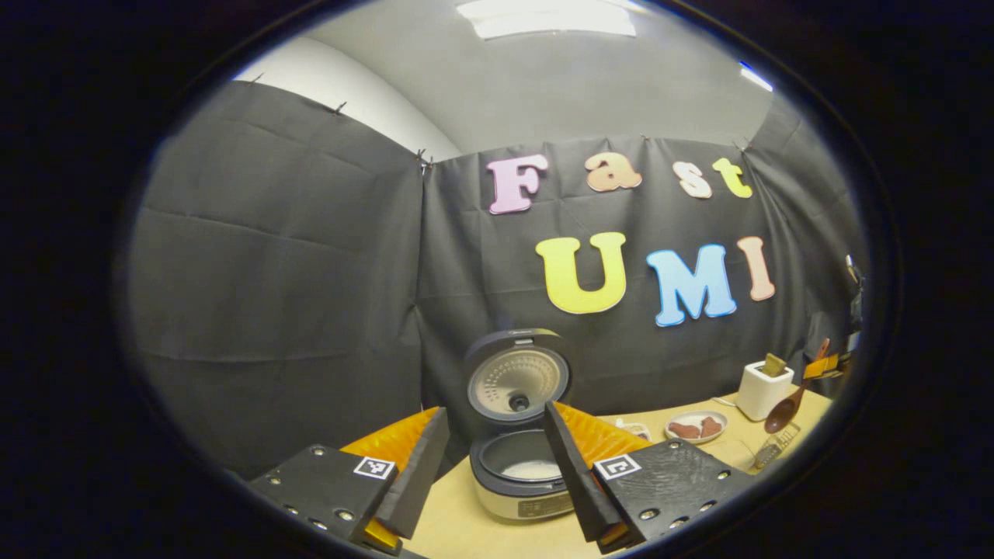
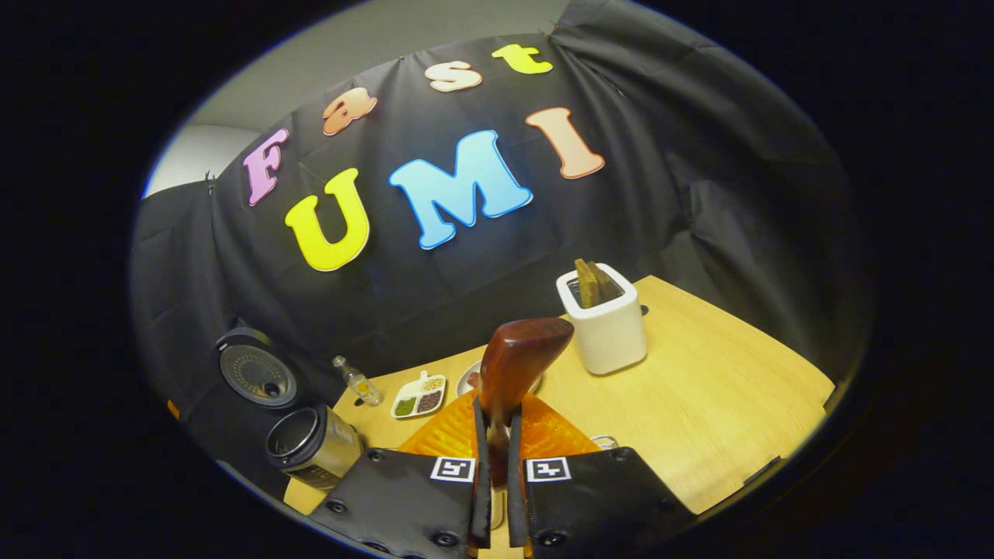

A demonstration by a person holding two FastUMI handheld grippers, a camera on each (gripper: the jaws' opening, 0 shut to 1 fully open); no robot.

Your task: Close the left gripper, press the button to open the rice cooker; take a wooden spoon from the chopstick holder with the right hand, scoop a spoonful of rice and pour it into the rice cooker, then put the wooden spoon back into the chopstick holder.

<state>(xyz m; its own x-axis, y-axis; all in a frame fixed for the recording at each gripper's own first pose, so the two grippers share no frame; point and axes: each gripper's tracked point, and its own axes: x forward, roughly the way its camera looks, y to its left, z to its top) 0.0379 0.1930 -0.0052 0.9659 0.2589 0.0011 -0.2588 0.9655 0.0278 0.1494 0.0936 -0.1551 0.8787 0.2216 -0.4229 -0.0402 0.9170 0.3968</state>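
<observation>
On the counter (image 2: pixel 722 388), the rice cooker (image 1: pixel 519 475) stands with its lid (image 1: pixel 516 378) raised and white rice in the pot. Before it hangs the left hand-held gripper (image 1: pixel 497 473), its fingers spread wide apart and holding nothing. To the right of the rice cooker sit a small plate (image 1: pixel 696 426) and a white toaster (image 2: pixel 604 317) (slices upright in its slot). Nearer that toaster, the right hand-held gripper (image 2: pixel 497 466) is clamped on the wooden spoon (image 2: pixel 514 366), bowl lifted above the counter.
</observation>
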